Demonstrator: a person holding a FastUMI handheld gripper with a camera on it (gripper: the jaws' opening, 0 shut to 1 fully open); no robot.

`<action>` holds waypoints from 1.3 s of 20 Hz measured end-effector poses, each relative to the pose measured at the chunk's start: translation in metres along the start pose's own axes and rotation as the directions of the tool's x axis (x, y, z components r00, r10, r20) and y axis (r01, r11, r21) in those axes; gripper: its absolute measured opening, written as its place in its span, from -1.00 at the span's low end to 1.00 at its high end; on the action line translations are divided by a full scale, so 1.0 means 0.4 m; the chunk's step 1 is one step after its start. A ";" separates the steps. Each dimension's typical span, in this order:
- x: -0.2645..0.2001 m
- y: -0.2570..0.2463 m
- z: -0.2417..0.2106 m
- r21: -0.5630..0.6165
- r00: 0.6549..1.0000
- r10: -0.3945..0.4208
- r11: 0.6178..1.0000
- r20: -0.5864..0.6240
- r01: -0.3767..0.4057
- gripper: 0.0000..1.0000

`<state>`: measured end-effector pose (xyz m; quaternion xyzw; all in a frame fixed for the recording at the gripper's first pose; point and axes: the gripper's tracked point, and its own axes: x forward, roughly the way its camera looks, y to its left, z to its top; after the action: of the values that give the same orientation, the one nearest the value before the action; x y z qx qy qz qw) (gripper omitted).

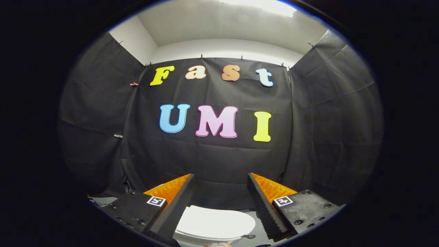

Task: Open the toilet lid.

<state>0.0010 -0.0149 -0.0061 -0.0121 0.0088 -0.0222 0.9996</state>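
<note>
Toilet lid [214,222]: white, closed flat, lying low between and beneath the fingers, its far rounded edge toward the booth wall [219,161]. Tool [219,180]: fingers spread wide, holding nothing, raised well above the lid. Step in hand, by judgement: approach. Advice: drop toward the lid's free rim, keep the spread, hook under the lip before lifting.

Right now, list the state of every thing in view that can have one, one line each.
toilet lid: down, closed flat over the toilet, seen below and between the fingers.
gripper: open, fingers spread wide, holding nothing, raised above the lid and not touching it.
black cloth wall: hanging, pinned along its top edge, creased.
</note>
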 end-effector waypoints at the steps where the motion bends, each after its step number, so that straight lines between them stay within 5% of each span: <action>1: 0.001 -0.003 -0.004 -0.001 1.000 -0.004 1.000 -0.004 0.004 0.96; 12: 0.040 -0.108 -0.088 0.011 0.994 -0.088 0.996 -0.067 0.089 0.96; 26: 0.108 -0.314 -0.374 0.182 0.939 -0.183 0.953 -0.290 0.241 0.97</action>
<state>0.0360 -0.1460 -0.1534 0.0982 0.1410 -0.1326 0.9762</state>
